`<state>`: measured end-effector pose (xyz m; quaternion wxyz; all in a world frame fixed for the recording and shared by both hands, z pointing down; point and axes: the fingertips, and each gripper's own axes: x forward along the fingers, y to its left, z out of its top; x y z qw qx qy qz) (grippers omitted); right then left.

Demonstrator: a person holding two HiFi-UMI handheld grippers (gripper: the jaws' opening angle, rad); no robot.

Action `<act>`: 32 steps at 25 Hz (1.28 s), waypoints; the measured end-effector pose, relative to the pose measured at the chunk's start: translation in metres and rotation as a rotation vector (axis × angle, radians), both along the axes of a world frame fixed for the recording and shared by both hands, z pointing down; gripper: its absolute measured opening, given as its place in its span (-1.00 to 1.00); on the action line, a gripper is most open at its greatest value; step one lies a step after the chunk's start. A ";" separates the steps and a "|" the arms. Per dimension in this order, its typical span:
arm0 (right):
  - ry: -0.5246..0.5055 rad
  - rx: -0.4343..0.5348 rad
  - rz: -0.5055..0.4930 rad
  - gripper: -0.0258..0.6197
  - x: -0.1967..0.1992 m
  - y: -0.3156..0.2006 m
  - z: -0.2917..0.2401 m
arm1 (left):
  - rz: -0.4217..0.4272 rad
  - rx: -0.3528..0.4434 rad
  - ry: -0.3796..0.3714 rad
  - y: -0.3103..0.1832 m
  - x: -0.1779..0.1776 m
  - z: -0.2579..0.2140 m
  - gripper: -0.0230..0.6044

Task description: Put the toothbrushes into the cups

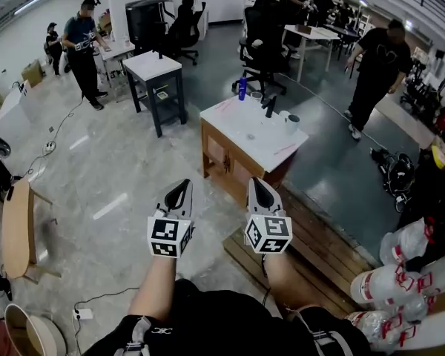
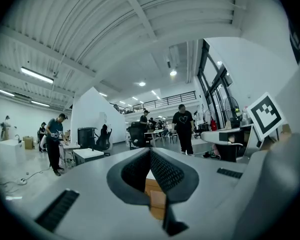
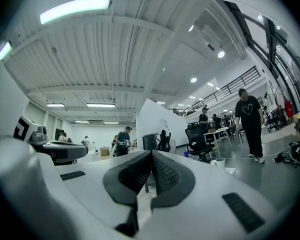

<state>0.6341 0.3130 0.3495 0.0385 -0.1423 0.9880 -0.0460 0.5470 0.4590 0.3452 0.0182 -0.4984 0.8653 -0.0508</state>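
A white-topped wooden table [image 1: 245,136] stands a few steps ahead of me. On it are a white cup [image 1: 292,122], a second small cup [image 1: 256,96], a blue bottle [image 1: 242,87] and some dark items [image 1: 269,107] too small to identify. No toothbrush can be made out. My left gripper [image 1: 184,185] and right gripper [image 1: 256,182] are held level side by side in front of me, well short of the table. Both are shut and hold nothing, as the left gripper view [image 2: 150,153] and the right gripper view [image 3: 151,155] show. The white cup [image 3: 220,162] appears beyond the right jaws.
A wooden pallet [image 1: 315,247] lies on the floor just before the table. A small dark table [image 1: 157,71] and office chairs [image 1: 263,47] stand further back. A person in black [image 1: 377,65] walks at the right, others stand at the left [image 1: 80,47]. Large water bottles [image 1: 393,273] lie lower right.
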 end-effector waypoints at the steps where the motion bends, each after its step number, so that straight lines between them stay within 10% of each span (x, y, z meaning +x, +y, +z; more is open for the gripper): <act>1: 0.004 -0.002 -0.001 -0.87 0.000 0.000 0.002 | 0.000 0.003 0.006 -0.001 0.000 0.000 -0.89; 14: 0.012 -0.007 0.030 -0.87 -0.047 -0.021 0.015 | 0.059 0.012 0.007 -0.030 -0.043 0.010 -0.89; 32: 0.018 -0.016 0.159 -0.87 -0.293 -0.041 -0.003 | 0.245 0.046 0.008 -0.077 -0.295 -0.010 -0.89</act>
